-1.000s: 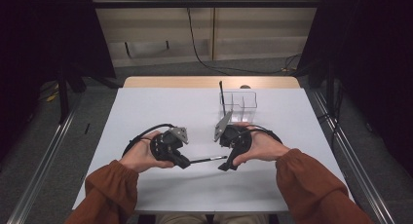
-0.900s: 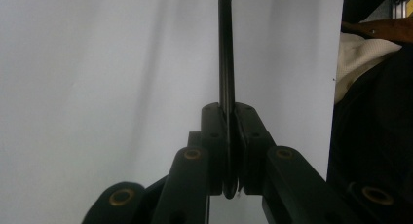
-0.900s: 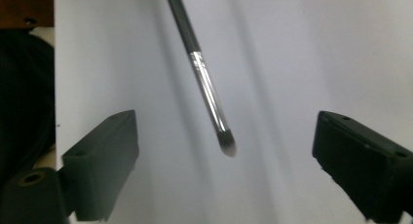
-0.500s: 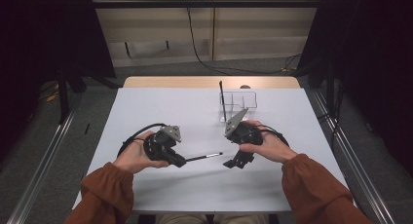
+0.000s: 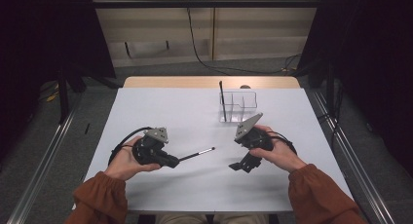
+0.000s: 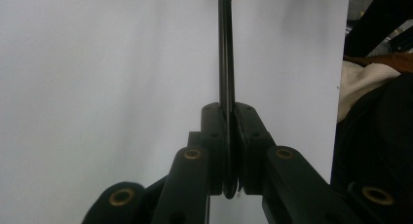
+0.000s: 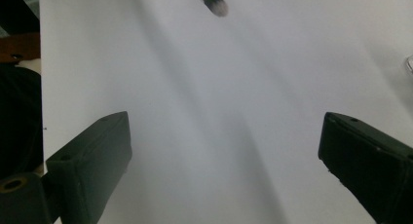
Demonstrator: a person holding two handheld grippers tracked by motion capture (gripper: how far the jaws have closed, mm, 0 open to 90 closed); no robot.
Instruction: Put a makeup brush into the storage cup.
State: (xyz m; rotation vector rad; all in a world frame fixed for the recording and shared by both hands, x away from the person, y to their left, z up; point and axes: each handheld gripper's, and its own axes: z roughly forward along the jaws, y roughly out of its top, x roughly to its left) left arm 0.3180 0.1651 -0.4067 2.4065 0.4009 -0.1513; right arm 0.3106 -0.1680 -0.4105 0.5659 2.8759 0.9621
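My left gripper [image 5: 171, 160] pinches a makeup brush [image 5: 197, 155] by its handle end, jaws pressed tight, tip just above the white table [image 5: 160, 107]. My right gripper [image 5: 242, 164] has just been opening and holds nothing. I'd keep the brush level toward the clear organizer [image 5: 238, 106]. It is thin and black, with a silver collar and dark bristles.

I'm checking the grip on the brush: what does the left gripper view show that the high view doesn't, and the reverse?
Left gripper view alone: the left gripper's jaws pressed flat on the thin black makeup brush handle.
High view alone: the clear plastic compartment organizer with a black stick upright in it, and the right gripper, jaws apart, empty.
Both: the brush and the white table.
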